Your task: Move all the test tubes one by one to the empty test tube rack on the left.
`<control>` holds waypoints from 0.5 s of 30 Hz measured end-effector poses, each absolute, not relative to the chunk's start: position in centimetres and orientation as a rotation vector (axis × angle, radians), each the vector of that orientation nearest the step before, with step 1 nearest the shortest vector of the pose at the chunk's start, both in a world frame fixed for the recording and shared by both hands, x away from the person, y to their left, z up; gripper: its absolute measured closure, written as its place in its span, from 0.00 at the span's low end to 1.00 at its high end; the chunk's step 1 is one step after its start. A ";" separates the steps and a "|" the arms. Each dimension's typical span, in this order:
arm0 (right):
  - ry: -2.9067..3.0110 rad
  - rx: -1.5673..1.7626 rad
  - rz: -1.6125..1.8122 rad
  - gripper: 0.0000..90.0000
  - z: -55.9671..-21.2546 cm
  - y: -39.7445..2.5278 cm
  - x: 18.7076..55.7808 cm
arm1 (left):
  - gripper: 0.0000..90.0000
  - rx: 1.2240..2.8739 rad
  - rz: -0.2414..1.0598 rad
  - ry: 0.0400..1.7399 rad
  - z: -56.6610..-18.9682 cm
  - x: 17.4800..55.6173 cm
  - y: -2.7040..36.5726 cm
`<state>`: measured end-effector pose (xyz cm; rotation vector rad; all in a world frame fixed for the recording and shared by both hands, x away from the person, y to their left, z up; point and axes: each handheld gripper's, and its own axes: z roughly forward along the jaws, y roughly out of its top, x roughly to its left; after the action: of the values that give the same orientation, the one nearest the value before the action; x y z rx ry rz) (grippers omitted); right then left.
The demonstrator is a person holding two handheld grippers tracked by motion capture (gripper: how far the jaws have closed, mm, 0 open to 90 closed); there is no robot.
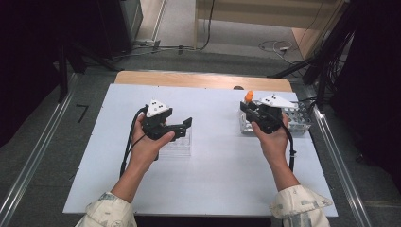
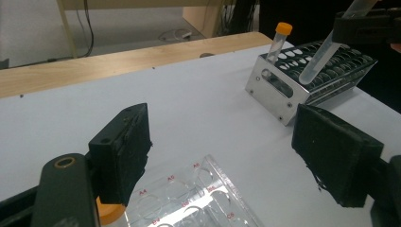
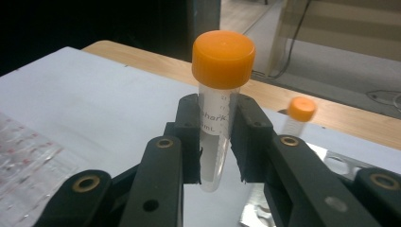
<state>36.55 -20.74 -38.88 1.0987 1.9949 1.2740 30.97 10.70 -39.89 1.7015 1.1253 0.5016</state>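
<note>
My right gripper [image 3: 217, 112] is shut on a clear tube with an orange cap [image 3: 222, 59], held upright above the table. From the left gripper view the same tube [image 2: 326, 47] hangs tilted over a metal tube rack [image 2: 272, 90]. A second orange-capped tube [image 2: 279, 40] stands in the rack's near corner. In the high view an orange cap [image 1: 249, 96] shows just past the right gripper [image 1: 248, 109]. My left gripper [image 2: 227, 156] is open with nothing between its pads, over a clear well plate [image 2: 198, 198]. It points right [image 1: 187, 125].
The white table top [image 1: 213, 179] has a wooden strip [image 1: 189, 79] along its far edge. The rack [image 1: 300, 120] sits at the right, the well plate [image 1: 179, 144] left of centre. Cables and dark stands lie on the floor beyond.
</note>
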 end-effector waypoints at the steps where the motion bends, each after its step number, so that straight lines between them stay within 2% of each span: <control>1: 2.000 1.092 1.281 0.79 -39.0 -20.5 36.5 | 0.23 1.703 0.502 1.123 -39.9 31.0 10.6; 15: 2.047 1.047 1.322 0.79 -40.0 -18.6 35.5 | 0.24 1.721 0.478 1.100 -39.8 31.3 9.5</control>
<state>35.50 -18.56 -39.99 1.0469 2.0465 1.3216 31.29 9.48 -39.85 1.7213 1.0995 0.4785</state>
